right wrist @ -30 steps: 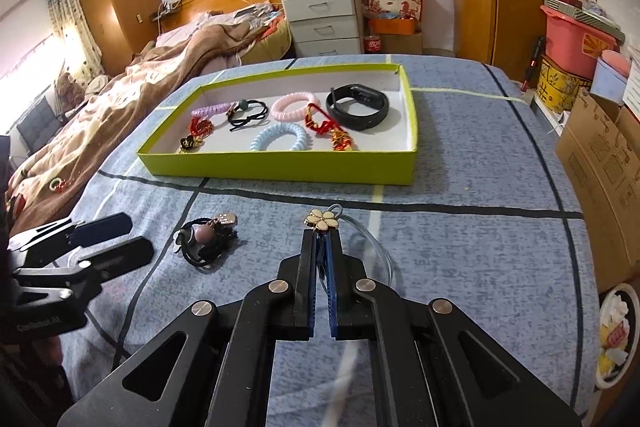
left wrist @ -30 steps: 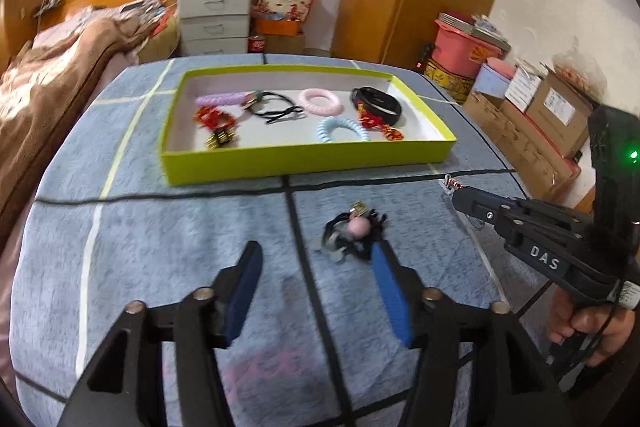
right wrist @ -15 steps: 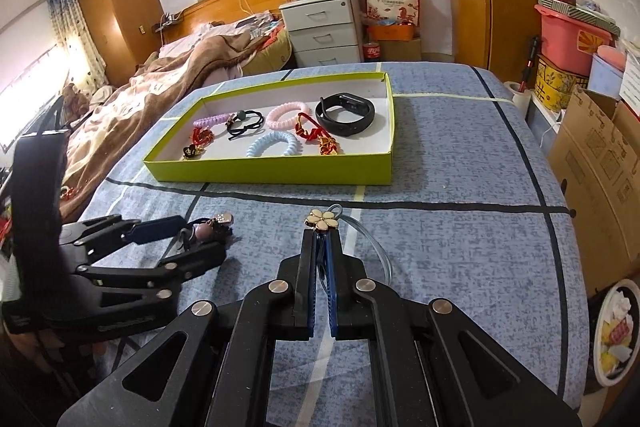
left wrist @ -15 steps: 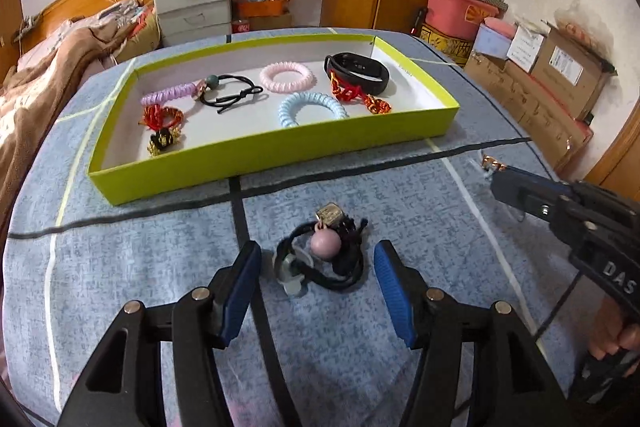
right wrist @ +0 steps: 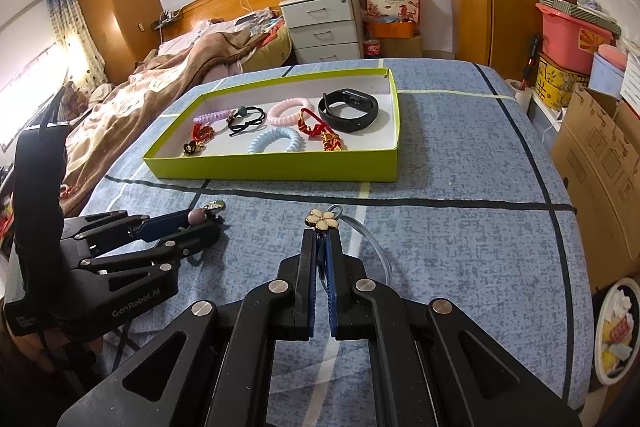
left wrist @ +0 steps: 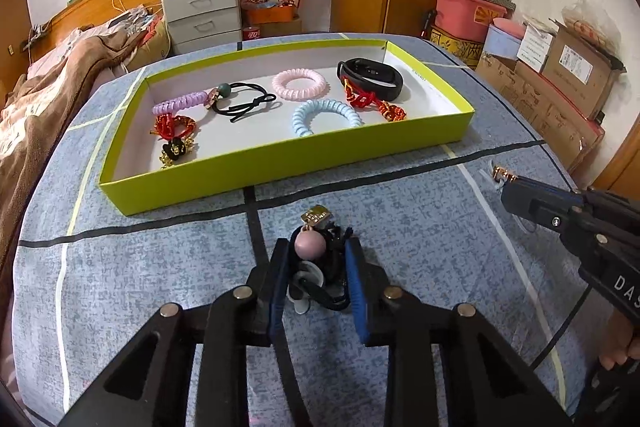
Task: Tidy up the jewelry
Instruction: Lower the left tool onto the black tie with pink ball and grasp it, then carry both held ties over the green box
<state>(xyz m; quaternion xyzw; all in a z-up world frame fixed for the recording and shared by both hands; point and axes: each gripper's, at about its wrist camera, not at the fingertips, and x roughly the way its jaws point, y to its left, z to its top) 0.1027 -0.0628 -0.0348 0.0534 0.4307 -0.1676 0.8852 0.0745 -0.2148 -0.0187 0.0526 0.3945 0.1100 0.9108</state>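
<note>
A black hair tie with a pink bead [left wrist: 309, 247] and a gold charm lies on the blue cloth. My left gripper [left wrist: 316, 259] has its jaws closed in around it, the blue pads touching its sides; it also shows in the right wrist view [right wrist: 200, 223]. My right gripper [right wrist: 321, 239] is shut on a clear hair tie with a cream flower charm [right wrist: 322, 219], just above the cloth. A lime-green tray [left wrist: 280, 163] behind holds coil ties, red-and-gold charms, a black tie and a black wristband [left wrist: 370, 77].
A bed with a brown blanket [right wrist: 160, 75] lies to the left. White drawers [right wrist: 324, 27] stand behind the table. Cardboard boxes [left wrist: 560, 75] and a pink bin [left wrist: 464, 13] stand on the right. Black and pale lines cross the cloth.
My left gripper has moved forward over the pink-bead hair tie and its jaws have closed in on it. My right gripper has stayed shut on the flower tie.
</note>
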